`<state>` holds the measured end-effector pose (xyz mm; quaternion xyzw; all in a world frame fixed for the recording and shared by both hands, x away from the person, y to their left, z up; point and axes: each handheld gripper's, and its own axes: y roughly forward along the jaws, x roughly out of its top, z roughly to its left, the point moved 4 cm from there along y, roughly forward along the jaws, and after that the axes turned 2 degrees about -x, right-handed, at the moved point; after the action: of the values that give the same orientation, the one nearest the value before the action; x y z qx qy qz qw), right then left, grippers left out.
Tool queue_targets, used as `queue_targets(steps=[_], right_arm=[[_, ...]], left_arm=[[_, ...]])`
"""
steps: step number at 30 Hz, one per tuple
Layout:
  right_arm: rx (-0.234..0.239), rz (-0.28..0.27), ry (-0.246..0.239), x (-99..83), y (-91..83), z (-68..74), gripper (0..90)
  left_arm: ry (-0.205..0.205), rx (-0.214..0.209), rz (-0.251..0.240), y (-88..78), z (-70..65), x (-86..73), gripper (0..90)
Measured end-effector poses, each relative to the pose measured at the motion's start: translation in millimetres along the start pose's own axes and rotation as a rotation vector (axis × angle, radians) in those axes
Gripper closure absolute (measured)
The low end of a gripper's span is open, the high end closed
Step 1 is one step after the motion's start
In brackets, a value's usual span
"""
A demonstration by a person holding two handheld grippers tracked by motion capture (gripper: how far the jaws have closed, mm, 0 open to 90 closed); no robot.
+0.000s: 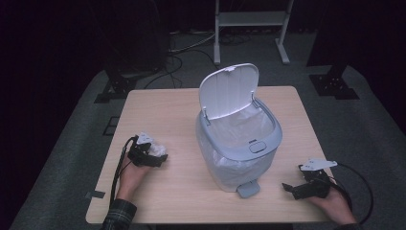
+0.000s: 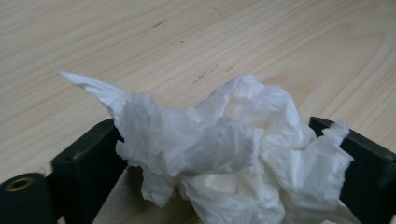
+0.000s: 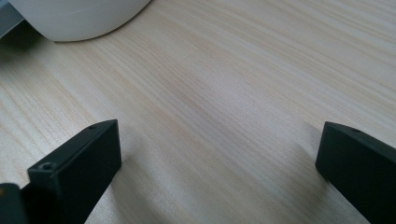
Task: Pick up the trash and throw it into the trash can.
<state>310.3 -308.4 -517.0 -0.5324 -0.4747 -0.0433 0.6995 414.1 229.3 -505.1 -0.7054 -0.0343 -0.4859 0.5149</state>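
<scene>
Left gripper (image 1: pixel 154 157): sits at the table's near-left area, held in the person's left hand (image 1: pixel 131 175). Its jaws stand wide apart on either side of the tissue. In the left gripper view the paper fills the gap and reaches both jaws; whether the pads press on it cannot be told.

Tissue (image 2: pixel 224 149): crumpled white paper lying on the table between the left jaws. One pointed corner sticks out up and to the left in the left gripper view. In the high view it lies well left of the bin.

Right gripper (image 1: pixel 294 188): rests low at the table's near-right corner, held in the right hand (image 1: pixel 332 203). Its jaws are spread wide with bare wood between them; it grips nothing. A grey plate sits on top of it, and a cable loops off to the right.

Bin (image 1: pixel 239 143): pale grey, upright at the table's centre, between the two grippers and apart from both. A white liner bag shows inside.

Lid (image 1: pixel 229 90): hinged at the far rim, standing open and upright.

Pedal (image 1: pixel 248 189): projects from the bin's near base, lying on the table.

Table (image 1: pixel 158 110): light wood, rounded corners.
</scene>
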Motion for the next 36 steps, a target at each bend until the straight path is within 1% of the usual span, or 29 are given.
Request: queue_targets(steps=[2,5,6,7,9,10,11,14,15,16,18,19,20,21,25,31,36], right_arm=[[0.0,0.0,0.0,0.0,0.0,0.0,0.0],[0.0,0.0,0.0,0.0,0.0,0.0,0.0],[0.0,0.0,0.0,0.0,0.0,0.0,0.0],[0.0,0.0,0.0,0.0,0.0,0.0,0.0],[0.0,0.0,0.0,0.0,0.0,0.0,0.0],[0.0,0.0,0.0,0.0,0.0,0.0,0.0],[0.0,0.0,0.0,0.0,0.0,0.0,0.0],[0.0,0.0,0.0,0.0,0.0,0.0,0.0],[0.0,0.0,0.0,0.0,0.0,0.0,0.0],[0.0,0.0,0.0,0.0,0.0,0.0,0.0],[0.0,0.0,0.0,0.0,0.0,0.0,0.0],[0.0,0.0,0.0,0.0,0.0,0.0,0.0],[0.0,0.0,0.0,0.0,0.0,0.0,0.0],[0.0,0.0,0.0,0.0,0.0,0.0,0.0],[0.0,0.0,0.0,0.0,0.0,0.0,0.0],[0.0,0.0,0.001,0.0,0.0,0.1,0.0],[0.0,0.0,0.001,0.0,0.0,0.1,0.0]], left_arm=[[0.004,-0.001,0.008,0.5,0.0,-0.9,12.6],[0.001,-0.012,0.003,0.0,-0.4,-1.1,14.4],[0.004,-0.017,0.0,-0.9,-0.7,-1.1,16.3],[0.009,-0.021,-0.002,-1.5,-1.0,-1.1,20.3],[0.01,-0.025,-0.007,-2.0,-1.6,-1.2,25.4],[0.016,-0.031,-0.009,-2.9,-1.7,-1.3,25.4],[0.015,-0.034,-0.012,-3.4,-2.0,-1.4,29.3],[0.008,-0.06,-0.02,-5.4,-2.5,-2.0,36.4],[0.005,-0.069,-0.026,-5.7,-2.7,-2.0,41.4],[-0.001,-0.085,-0.031,-6.6,-2.9,-2.6,42.8],[0.0,-0.091,-0.031,-7.2,-3.0,-2.8,46.7],[0.001,-0.093,-0.031,-7.5,-3.1,-2.9,46.7],[0.004,-0.1,-0.032,-8.0,-3.7,-3.1,49.9],[0.004,-0.1,-0.032,-8.0,-3.7,-3.1,51.2],[0.009,-0.119,-0.035,-8.9,-5.7,-2.9,53.4],[0.027,-0.142,-0.039,-11.4,-11.1,-1.4,53.5],[0.037,-0.16,-0.065,-18.3,-17.0,2.5,53.4]])
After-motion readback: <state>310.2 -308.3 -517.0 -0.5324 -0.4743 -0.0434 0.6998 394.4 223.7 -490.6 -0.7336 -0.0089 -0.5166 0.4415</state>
